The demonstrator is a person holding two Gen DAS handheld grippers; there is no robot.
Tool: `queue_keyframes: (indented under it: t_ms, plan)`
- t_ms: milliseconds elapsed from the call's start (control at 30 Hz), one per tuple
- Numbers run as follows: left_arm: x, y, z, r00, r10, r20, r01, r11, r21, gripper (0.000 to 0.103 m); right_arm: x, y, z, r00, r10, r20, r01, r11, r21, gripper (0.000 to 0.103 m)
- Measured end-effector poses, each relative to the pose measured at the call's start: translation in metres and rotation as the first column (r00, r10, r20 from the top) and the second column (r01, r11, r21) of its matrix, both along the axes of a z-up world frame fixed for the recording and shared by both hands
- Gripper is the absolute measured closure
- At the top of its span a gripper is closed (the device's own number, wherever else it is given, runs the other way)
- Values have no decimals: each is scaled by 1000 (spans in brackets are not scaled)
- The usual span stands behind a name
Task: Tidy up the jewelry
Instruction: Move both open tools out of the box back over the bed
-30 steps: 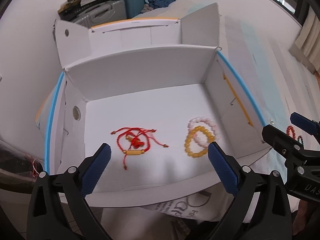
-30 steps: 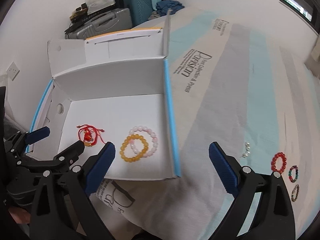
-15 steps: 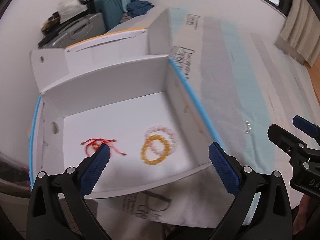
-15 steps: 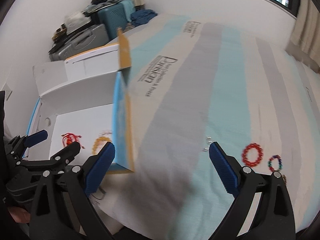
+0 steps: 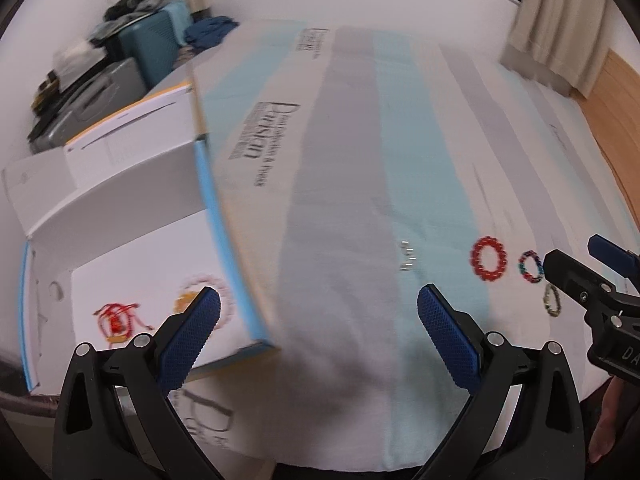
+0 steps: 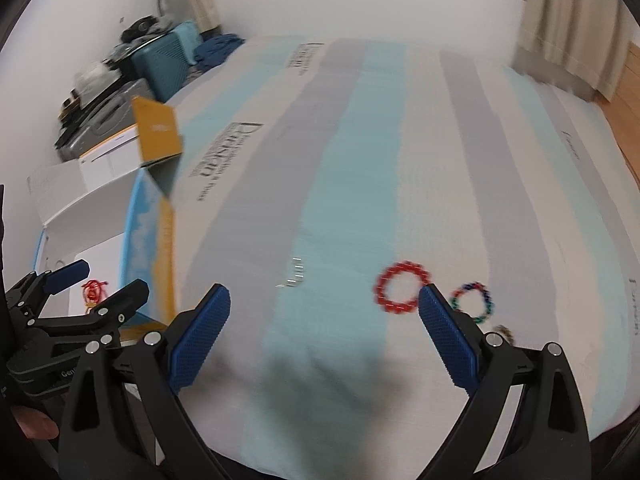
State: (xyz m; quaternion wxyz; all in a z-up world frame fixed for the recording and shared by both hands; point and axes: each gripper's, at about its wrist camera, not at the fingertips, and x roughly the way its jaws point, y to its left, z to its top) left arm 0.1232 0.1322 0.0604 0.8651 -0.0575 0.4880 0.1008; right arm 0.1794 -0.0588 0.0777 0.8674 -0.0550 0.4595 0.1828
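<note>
bed (image 6: 360,160) striped teal, grey and white fills my view, suitcases (image 6: 168,56) beyond; its printed lettering blurs unreadable. both my left gripper (image 5: 318,330) and right gripper (image 6: 324,330) gape empty.

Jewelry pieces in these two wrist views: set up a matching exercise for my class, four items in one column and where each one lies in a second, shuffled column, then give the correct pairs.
Items
1. red bead bracelet
2. red cord bracelet
3. multicolour bead bracelet
4. small silver pieces

Places
A. inside the white box
B. on the bedspread, nearest the box
C. on the bedspread, between the silver pieces and the multicolour bracelet
D. on the bedspread, right of the red bead bracelet

Pairs: 1-C, 2-A, 3-D, 4-B
</note>
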Motion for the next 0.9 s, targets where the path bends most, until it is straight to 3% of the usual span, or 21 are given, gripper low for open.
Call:
queue_keyframes:
  t_ms: [400, 900]
  plan:
    - [41, -67, -27, 995, -93, -36, 93, 996, -2, 6, 25, -92, -23, 992, -123, -38, 123, 992, -12, 12]
    - [85, -77, -65, 991, -98, -96, 97, 995, -18, 6, 52, -163, -76, 964, -229, -138, 225, 973, -46, 12]
